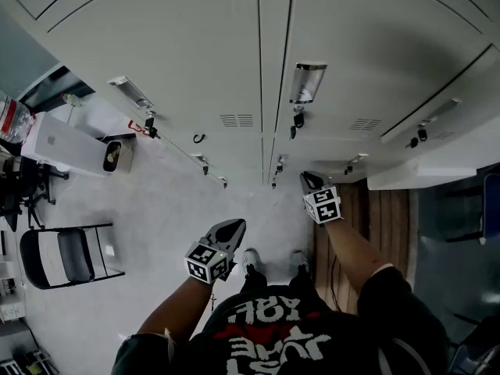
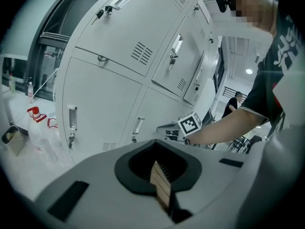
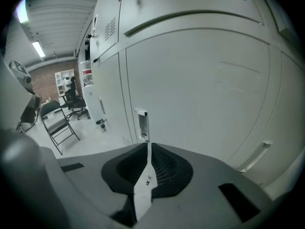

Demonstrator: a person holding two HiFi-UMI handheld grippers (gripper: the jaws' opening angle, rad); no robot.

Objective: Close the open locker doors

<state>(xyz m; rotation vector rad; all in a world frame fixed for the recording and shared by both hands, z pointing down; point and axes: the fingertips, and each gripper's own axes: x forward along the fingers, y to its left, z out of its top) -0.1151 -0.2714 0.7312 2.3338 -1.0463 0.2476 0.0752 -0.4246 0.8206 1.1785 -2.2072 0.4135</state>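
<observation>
A wall of pale grey lockers [image 1: 258,69] fills the head view, its doors carrying metal handles [image 1: 307,82] and small keys. My left gripper [image 1: 233,226] hangs low in front of them, shut with nothing in it; its pads meet in the left gripper view [image 2: 155,163]. My right gripper [image 1: 310,180] is shut and empty too, its tip close to a lower door. In the right gripper view [image 3: 148,144] it points at that door's recessed handle [image 3: 141,125]. At the right a pale panel [image 1: 414,170] juts out from the locker face, like a door ajar.
A black folding chair [image 1: 70,256] stands on the floor at the left. Beyond it sits a white box [image 1: 66,143]. Wooden flooring [image 1: 375,217] runs along the right. In the left gripper view a plastic bag [image 2: 40,128] lies by the lockers and a person [image 2: 233,104] stands far off.
</observation>
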